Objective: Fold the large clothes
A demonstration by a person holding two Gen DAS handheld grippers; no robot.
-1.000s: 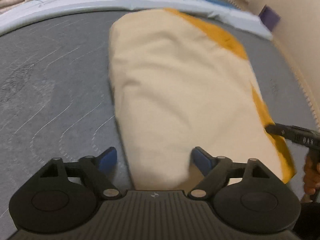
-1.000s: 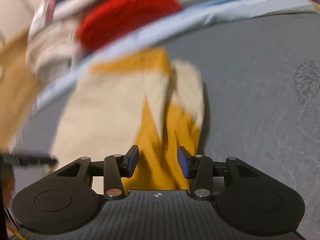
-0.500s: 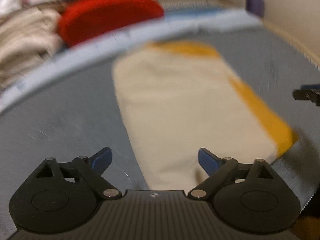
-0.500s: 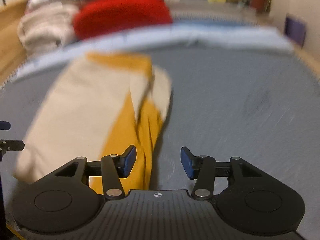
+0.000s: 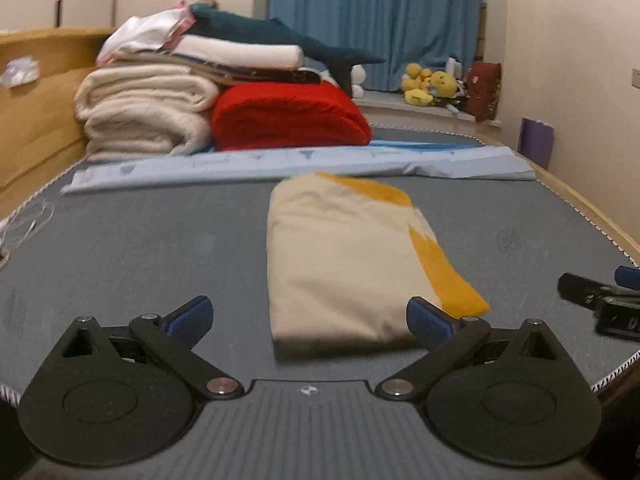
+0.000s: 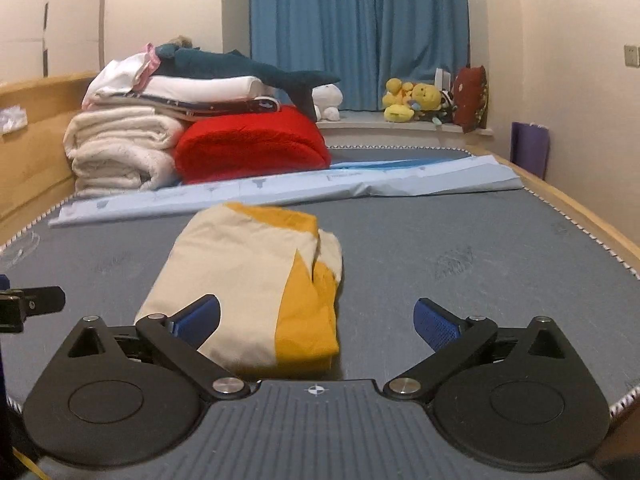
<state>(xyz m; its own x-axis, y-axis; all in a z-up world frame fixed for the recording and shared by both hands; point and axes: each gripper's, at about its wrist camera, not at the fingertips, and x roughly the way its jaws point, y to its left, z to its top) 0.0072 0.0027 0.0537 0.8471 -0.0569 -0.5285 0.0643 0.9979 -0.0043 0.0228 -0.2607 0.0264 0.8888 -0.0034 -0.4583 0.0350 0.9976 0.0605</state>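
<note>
A cream and yellow garment (image 5: 344,256) lies folded into a long rectangle on the grey mattress (image 5: 140,248). It also shows in the right wrist view (image 6: 256,280). My left gripper (image 5: 308,316) is open and empty, just short of the garment's near edge. My right gripper (image 6: 316,320) is open and empty, near the garment's yellow near corner. The right gripper's tip shows at the right edge of the left wrist view (image 5: 600,300). The left gripper's tip shows at the left edge of the right wrist view (image 6: 28,306).
A light blue sheet (image 5: 280,160) lies across the mattress behind the garment. Behind it stand a red blanket (image 5: 288,120) and stacked white blankets (image 5: 140,116). A wooden bed frame (image 5: 36,128) runs along the left. Blue curtains (image 6: 360,32) and plush toys (image 6: 412,100) are at the back.
Both grippers have pulled back from the garment and levelled out, showing the room. Their jaws have opened wider. The garment lies folded and let go.
</note>
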